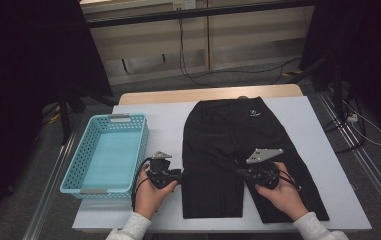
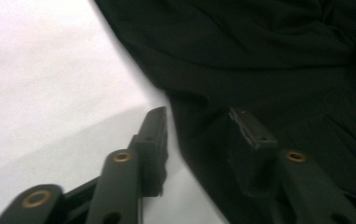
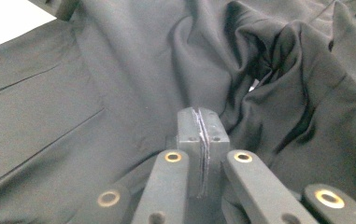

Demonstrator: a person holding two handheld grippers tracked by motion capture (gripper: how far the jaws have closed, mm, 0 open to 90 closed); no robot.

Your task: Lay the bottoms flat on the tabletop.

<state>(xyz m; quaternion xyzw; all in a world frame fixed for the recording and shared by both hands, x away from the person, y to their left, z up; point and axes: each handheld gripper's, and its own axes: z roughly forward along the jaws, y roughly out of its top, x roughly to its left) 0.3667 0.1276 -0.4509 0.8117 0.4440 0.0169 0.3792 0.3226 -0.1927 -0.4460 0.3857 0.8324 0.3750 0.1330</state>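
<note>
Turquoise plastic made up the basket (image 1: 109, 155) at the far left of the counter (image 1: 318, 150), a rectangle of perforated lattice walls with a smooth floor, and it held nothing. Just beside it my left gripper (image 1: 177, 174) sat at the near left edge of the black shorts (image 1: 228, 150), its jaws partly parted and straddling the hem: in the left gripper view one jaw hung over the white cover and the other over dark fabric, and neither pressed on anything. The shorts lay flat across the middle of the counter, waistband at the far side, legs toward me, a small white logo (image 1: 253, 113) near the waist. The cloth looked thin, smooth and slippery, matte with soft creases.

My right gripper (image 1: 240, 172) was over the inner part of the right leg with its jaws fully together. In the right gripper view the pads met flush, with folds bunched around them, and I could not tell whether any cloth was caught.

I judged that to be the risk: a pinch on nothing, or on one slick layer, would slip out on a lift. With the left jaws unclosed, a pull from the right alone would drag the shorts askew and spoil a neat fold.
</note>
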